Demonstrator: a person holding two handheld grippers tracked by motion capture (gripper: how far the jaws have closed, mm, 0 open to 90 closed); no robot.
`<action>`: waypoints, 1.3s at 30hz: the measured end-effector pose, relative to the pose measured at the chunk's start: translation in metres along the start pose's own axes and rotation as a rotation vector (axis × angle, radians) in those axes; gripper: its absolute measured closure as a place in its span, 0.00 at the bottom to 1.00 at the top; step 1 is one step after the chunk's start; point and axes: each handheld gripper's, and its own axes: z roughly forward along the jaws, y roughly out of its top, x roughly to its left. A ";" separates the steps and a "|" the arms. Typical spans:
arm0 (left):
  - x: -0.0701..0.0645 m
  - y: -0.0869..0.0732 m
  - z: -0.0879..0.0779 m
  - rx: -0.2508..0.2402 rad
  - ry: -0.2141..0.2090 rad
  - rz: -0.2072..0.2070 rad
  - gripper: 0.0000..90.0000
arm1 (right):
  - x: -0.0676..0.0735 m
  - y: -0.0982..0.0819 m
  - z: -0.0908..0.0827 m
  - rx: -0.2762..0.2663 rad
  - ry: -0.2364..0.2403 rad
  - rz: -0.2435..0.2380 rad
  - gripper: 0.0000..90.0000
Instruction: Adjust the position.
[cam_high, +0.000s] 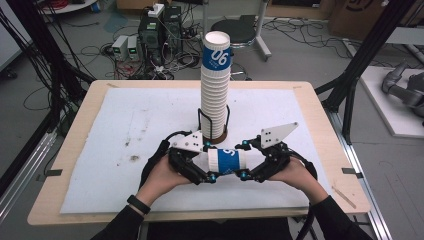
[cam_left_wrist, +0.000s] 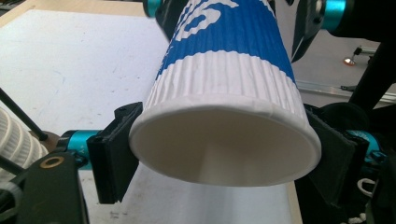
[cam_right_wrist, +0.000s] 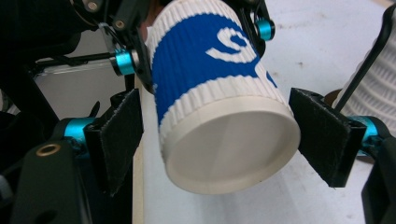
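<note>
Blue-and-white ribbed paper cup (cam_high: 228, 161), lying level above table (cam_high: 125, 120): left gripper (cam_high: 209, 162) jaws clamped on rim; right gripper (cam_high: 243, 160) jaws apart around base.

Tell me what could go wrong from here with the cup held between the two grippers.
The left gripper pinches the paper cup by its thin open rim, which could buckle. The right gripper stands open around the cup's base, so a one-sided hold may let it tilt or drop. The tall cup stack stands close behind and could be knocked.
</note>
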 end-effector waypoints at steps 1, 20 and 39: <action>0.000 0.000 0.000 0.000 0.000 0.000 0.23 | 0.000 -0.001 0.001 0.003 0.001 0.007 0.23; 0.002 -0.008 -0.003 -0.325 -0.054 -0.128 0.08 | -0.011 -0.009 -0.011 -0.217 0.100 0.058 0.33; 0.002 0.000 -0.013 -0.255 -0.066 -0.076 0.22 | -0.006 -0.009 -0.001 -0.168 0.109 0.066 0.22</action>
